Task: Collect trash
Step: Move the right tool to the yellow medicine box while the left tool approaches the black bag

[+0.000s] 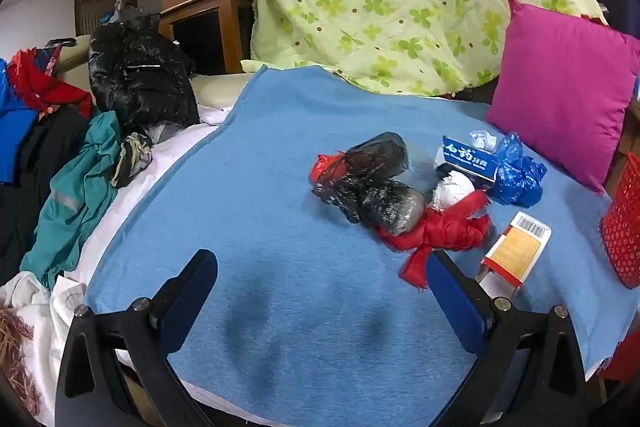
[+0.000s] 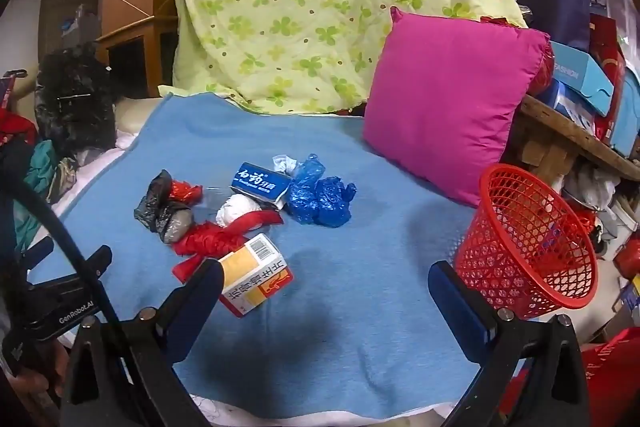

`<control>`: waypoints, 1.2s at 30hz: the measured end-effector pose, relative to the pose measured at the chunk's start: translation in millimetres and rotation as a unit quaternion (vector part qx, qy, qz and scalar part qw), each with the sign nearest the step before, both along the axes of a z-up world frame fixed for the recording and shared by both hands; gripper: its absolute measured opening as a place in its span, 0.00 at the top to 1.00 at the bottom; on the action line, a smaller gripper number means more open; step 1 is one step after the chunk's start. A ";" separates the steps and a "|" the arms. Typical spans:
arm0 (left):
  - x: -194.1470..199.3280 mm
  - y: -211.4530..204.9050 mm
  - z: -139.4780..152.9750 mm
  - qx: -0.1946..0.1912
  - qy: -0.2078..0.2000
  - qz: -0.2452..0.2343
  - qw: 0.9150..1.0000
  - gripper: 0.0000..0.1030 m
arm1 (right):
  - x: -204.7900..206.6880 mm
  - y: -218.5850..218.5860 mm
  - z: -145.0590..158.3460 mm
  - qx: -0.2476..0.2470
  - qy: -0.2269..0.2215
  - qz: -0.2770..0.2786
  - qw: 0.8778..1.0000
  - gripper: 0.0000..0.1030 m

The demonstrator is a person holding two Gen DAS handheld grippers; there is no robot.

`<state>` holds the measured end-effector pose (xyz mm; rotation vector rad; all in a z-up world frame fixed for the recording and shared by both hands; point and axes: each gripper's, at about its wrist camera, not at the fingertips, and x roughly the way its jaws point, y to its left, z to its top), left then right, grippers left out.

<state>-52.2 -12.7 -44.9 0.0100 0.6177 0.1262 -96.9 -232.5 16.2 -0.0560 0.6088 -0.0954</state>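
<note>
Both tools, left [image 1: 320,269] and right [image 2: 326,281], gape apart; red mesh basket [image 2: 532,247] contents unclear.

Crumpled black bags [image 2: 166,213], red bag [image 2: 208,241], white wad [image 2: 236,207], blue bag [image 2: 320,199] and two cartons [image 2: 256,273] lie clustered left of the tilted red basket [image 2: 528,247].

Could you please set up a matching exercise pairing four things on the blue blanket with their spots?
Things:
1. red mesh basket
2. blue plastic bag
3. black plastic bag
4. orange-and-white box

Places:
A. far left of the pile
B. nearest the right gripper
C. at the blanket's right edge
D. beside the blue toothpaste box

Pairs: 1-C, 2-D, 3-A, 4-B
</note>
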 end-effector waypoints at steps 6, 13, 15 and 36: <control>2.5 -9.7 -1.5 0.005 0.003 -0.009 1.000 0.00 | 4.4 -5.4 -4.4 -0.001 0.003 -0.005 1.000 0.00; 4.8 -15.4 -4.2 0.003 0.006 -0.015 1.000 0.00 | 5.5 -7.7 -7.7 0.003 0.006 -0.009 1.000 0.00; 5.2 -14.9 -4.4 0.002 0.006 -0.016 1.000 0.00 | 6.0 -6.8 -8.9 0.003 0.005 -0.009 1.000 0.00; 18.2 25.9 -9.4 -0.046 0.042 0.030 0.998 0.00 | 93.7 -19.9 -71.2 0.263 0.129 0.046 0.955 0.00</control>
